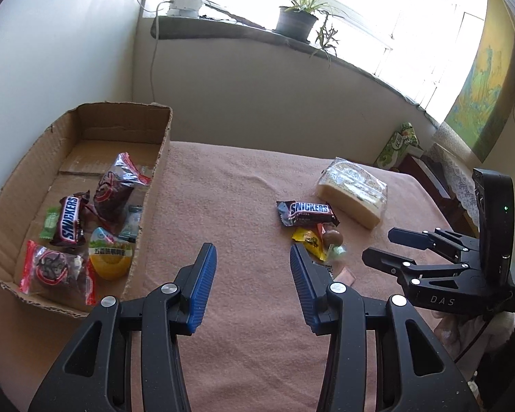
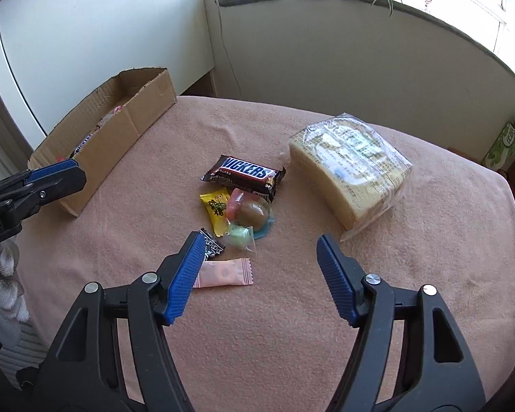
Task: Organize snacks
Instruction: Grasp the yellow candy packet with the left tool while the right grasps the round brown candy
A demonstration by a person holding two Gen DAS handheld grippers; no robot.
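An open cardboard box (image 1: 86,120) at the left holds a Snickers bar (image 1: 68,221), two red-trimmed packs and a yellow jelly cup (image 1: 110,254). On the pink cloth lie another Snickers bar (image 2: 245,173), a wrapped bread loaf (image 2: 353,168), a yellow candy (image 2: 216,209), a brown sweet (image 2: 252,211), a green candy (image 2: 239,237) and a pink sachet (image 2: 225,273). My right gripper (image 2: 261,240) hovers open just short of this small pile, its left finger beside the pink sachet. My left gripper (image 1: 253,254) stands open over bare cloth between the box and the pile.
The table's pink cloth (image 1: 240,189) ends at a wall under a windowsill with a potted plant (image 1: 295,22). A green carton (image 2: 508,144) stands beyond the table's right edge. A gloved hand (image 2: 7,274) shows at the left.
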